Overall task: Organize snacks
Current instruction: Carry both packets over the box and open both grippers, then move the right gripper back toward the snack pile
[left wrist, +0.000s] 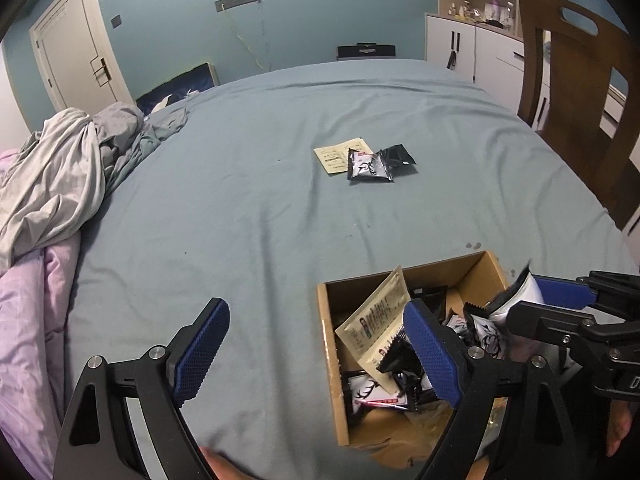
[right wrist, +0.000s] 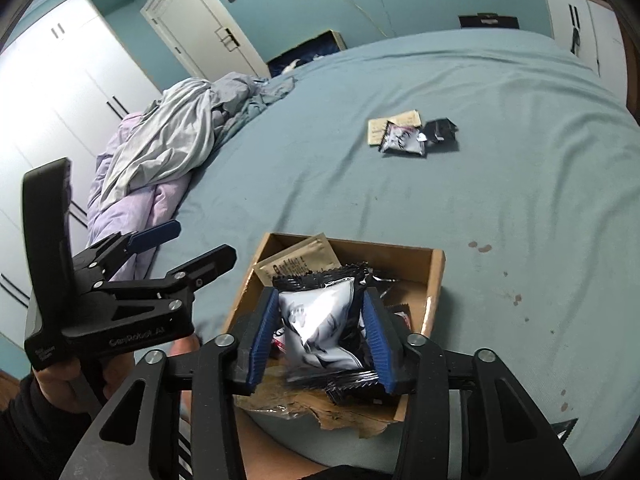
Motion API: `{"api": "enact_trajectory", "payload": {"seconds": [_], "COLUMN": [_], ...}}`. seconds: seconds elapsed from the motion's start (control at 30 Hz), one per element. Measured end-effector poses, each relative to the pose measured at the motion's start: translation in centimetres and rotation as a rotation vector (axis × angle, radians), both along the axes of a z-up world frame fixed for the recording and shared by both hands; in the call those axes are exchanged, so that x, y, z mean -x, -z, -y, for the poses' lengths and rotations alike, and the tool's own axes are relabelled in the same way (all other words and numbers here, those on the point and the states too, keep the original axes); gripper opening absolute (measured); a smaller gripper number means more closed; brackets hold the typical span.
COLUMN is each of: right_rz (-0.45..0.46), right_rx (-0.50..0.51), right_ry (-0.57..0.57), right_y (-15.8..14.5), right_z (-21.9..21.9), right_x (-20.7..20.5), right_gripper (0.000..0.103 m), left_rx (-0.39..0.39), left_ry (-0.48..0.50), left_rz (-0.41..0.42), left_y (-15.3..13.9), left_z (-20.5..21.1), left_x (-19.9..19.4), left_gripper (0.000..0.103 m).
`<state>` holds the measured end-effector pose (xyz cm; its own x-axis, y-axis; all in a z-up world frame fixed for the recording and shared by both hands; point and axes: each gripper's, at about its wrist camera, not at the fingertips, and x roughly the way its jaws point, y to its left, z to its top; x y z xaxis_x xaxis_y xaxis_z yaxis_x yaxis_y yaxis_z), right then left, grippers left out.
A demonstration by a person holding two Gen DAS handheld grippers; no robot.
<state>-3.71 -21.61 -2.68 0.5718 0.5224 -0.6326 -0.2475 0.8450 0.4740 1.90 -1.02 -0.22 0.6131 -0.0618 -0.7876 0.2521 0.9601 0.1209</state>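
Several packets already lie inside the open brown cardboard box in the left wrist view: a beige sachet leaning on its wall and black-and-white foil packs heaped below it. Out on the blue-grey bed sheet, well apart from the box, a small cluster waits: a pale yellow flat sachet, a black-and-white deer-print pack overlapping it, and a plain black foil pack beside that. The left tool hangs spread wide and empty, one finger over the sheet, the other over the box. In the right wrist view, the right tool is clenched on a puffy silver-and-black snack pack, held above the box, not yet let go. The same three packets show far off on the sheet. By my reckoning the job is well past halfway: this pack needs dropping in, then the three strays remain.
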Motion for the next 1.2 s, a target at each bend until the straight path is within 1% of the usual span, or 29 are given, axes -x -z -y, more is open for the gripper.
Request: {"api": "enact_trajectory", "payload": {"seconds": [0.03, 0.07, 0.1, 0.13, 0.23, 0.37, 0.5, 0.6, 0.73, 0.9, 1.0, 1.2], "right_rz": [-0.01, -0.018, -0.02, -0.018, -0.009, -0.03, -0.028, -0.027, -0.036, -0.031, -0.051, -0.089], "right_rx": [0.0, -0.001, -0.003, -0.009, -0.028, -0.038, -0.018, 0.011, 0.03, 0.06, 0.046, 0.05], "right_ry": [0.017, 0.038, 0.056, 0.075, 0.122, 0.153, 0.171, 0.16, 0.145, 0.156, 0.167, 0.202], "right_y": [0.2, 0.2, 0.2, 0.0, -0.2, -0.1, -0.5, -0.7, -0.8, -1.2, -1.1, -1.0], "right_z": [0.2, 0.4, 0.5, 0.7, 1.3, 1.6, 1.6, 1.1, 1.2, 1.5, 2.1, 3.7], "right_x": [-0.2, -0.4, -0.4, -0.2, 0.0, 0.2, 0.4, 0.4, -0.6, -2.4, -4.0, -7.4], "right_gripper": [0.053, 0.058, 0.067, 0.072, 0.073, 0.073, 0.073, 0.073, 0.073, 0.073, 0.073, 0.073], "left_rx": [-0.002, -0.004, -0.005, -0.006, -0.006, 0.005, 0.009, 0.016, 0.026, 0.024, 0.027, 0.043], "left_ry": [0.002, 0.003, 0.004, 0.005, 0.004, -0.002, -0.008, -0.014, -0.017, -0.014, -0.013, -0.022], "left_rz": [0.0, -0.001, -0.003, -0.004, -0.007, -0.012, -0.011, -0.017, -0.027, -0.033, -0.035, -0.036], "left_y": [0.0, 0.1, 0.1, 0.1, 0.2, 0.1, 0.1, 0.1, 0.1, 0.3, 0.4, 0.4], "left_z": [0.0, 0.1, 0.1, 0.1, 0.1, -0.1, -0.2, -0.2, -0.3, 0.0, 0.2, 0.4], "left_x": [0.0, 0.0, 0.0, 0.0, 0.0, 0.0, 0.0, -0.1, -0.2, -0.3, -0.4, -0.9], "left_gripper": [0.09, 0.09, 0.09, 0.09, 0.09, 0.09, 0.09, 0.09, 0.09, 0.09, 0.09, 0.09]}}
